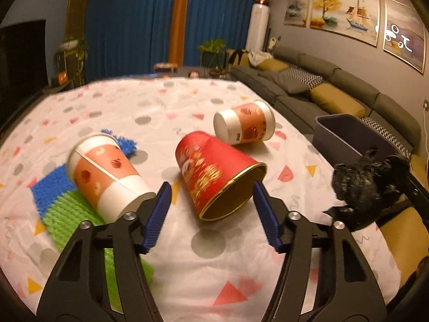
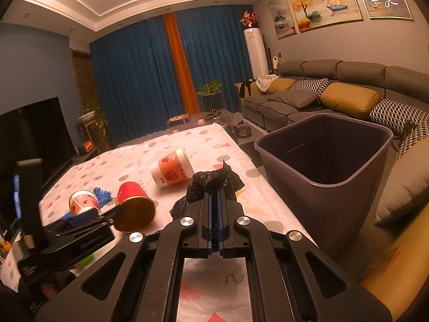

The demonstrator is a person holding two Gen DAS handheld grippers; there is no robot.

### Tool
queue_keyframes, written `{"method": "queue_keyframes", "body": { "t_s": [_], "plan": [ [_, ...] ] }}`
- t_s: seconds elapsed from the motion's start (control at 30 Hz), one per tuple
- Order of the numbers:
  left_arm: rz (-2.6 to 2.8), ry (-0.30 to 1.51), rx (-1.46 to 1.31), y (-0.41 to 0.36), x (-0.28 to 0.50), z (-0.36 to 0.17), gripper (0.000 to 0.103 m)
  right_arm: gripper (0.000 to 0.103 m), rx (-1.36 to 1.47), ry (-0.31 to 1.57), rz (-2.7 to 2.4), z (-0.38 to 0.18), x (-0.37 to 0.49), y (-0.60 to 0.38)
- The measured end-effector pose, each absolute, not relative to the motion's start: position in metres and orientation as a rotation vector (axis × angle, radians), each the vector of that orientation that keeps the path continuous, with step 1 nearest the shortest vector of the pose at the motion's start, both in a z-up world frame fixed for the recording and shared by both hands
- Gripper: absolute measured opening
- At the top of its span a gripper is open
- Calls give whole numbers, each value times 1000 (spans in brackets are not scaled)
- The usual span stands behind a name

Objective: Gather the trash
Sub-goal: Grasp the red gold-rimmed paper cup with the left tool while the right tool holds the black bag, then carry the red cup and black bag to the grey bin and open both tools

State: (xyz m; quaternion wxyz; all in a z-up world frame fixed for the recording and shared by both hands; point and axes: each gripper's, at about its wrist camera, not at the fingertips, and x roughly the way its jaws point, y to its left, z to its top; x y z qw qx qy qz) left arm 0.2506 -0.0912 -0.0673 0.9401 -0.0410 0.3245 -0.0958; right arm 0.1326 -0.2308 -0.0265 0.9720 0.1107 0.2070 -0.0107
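A red paper cup [image 1: 214,174] lies on its side on the table, mouth toward my left gripper [image 1: 211,190], which is open with its fingertips on either side of the cup's rim. An orange and white cup [image 1: 107,177] lies to its left and another [image 1: 245,126] lies beyond. My right gripper [image 2: 214,191] is shut on a crumpled black plastic bag [image 2: 211,181], held above the table's right edge; the bag also shows in the left wrist view [image 1: 367,185]. A dark grey trash bin [image 2: 324,171] stands open just right of the table.
The table has a white patterned cloth [image 1: 150,107]. A blue and green knitted mat [image 1: 61,201] lies under the left cup. A grey sofa [image 2: 321,94] with cushions runs behind the bin. A television [image 2: 32,145] stands at the left.
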Motion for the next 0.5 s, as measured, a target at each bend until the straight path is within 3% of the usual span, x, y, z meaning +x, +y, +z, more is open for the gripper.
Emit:
{"method": "queue_keyframes", "body": {
  "t_s": [0.13, 0.3, 0.37, 0.5],
  "plan": [
    [-171, 710, -79, -92, 264, -74, 40, 4, 226, 412, -20, -24, 131, -232],
    [-172, 736, -98, -89, 269, -78, 10, 4, 226, 414, -20, -23, 130, -234],
    [-170, 731, -106, -86, 268, -78, 3, 4, 226, 413, -20, -23, 130, -234],
    [-185, 702, -129, -82, 261, -72, 3, 4, 228, 407, -20, -21, 128, -236]
  ]
}}
